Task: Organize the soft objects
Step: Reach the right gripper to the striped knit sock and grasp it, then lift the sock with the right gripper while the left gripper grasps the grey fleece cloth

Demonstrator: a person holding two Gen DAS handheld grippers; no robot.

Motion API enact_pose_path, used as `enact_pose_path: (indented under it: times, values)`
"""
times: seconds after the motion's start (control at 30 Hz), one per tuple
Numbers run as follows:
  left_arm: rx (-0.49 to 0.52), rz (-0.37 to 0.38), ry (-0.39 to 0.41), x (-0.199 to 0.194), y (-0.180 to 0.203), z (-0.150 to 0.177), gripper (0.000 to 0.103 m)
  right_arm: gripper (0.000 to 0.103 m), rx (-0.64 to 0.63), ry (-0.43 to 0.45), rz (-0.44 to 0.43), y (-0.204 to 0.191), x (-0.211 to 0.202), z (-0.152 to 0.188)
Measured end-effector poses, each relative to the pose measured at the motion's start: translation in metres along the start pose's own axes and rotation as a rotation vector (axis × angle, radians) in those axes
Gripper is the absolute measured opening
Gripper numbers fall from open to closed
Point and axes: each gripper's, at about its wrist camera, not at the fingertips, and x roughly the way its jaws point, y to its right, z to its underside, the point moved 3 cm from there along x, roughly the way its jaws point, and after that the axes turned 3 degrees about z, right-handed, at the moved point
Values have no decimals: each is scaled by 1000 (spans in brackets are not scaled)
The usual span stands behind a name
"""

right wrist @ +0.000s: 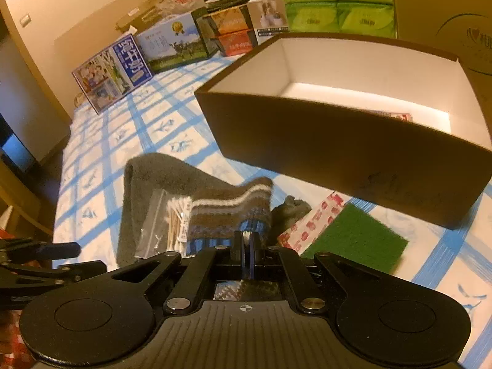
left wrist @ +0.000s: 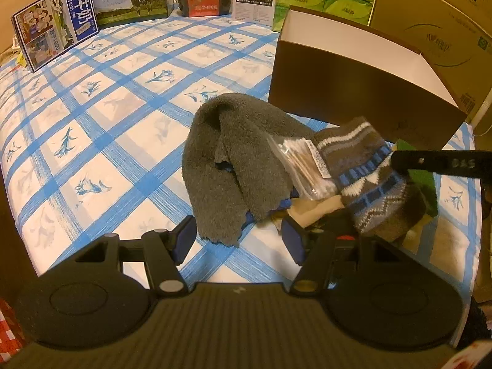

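Surface covered by white cloth with blue check and blue flower print (left wrist: 101,98). At its far edge, row of clutter: blue milk carton box (left wrist: 55,40), green-and-white cow-print milk box (right wrist: 175,43), stacked green tissue packs (right wrist: 335,3), large plain brown cardboard carton (left wrist: 436,30). Behind the row, plain beige wall (right wrist: 92,9) with a small switch plate (right wrist: 24,18). Warm dim yellowish light.

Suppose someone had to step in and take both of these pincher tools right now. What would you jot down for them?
Right gripper: shut on the patterned sock, at its near edge.
Left gripper: open, holding nothing, just short of the grey towel.
Pile in front of the brown box: towel, sock, bag of cotton swabs lying on them, green scouring pad, red-printed packet.
Done: something red-printed already lies in the box.
Left: put the sock in, then likely the towel.
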Motion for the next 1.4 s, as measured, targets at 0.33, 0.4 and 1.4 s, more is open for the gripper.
enact_pose_path:
  times: [0.33, 0.4, 1.4]
  values:
    - [-11, 1, -15, 4, -1, 1, 59, 83, 17, -25, -9, -9, 15, 3]
    - [-10, 1, -15, 5, -1, 0, 58, 83, -4, -41, -13, -13, 22, 7]
    - [-17, 33, 84, 23, -7, -52, 58, 23, 34, 114, 38, 7, -11, -20]
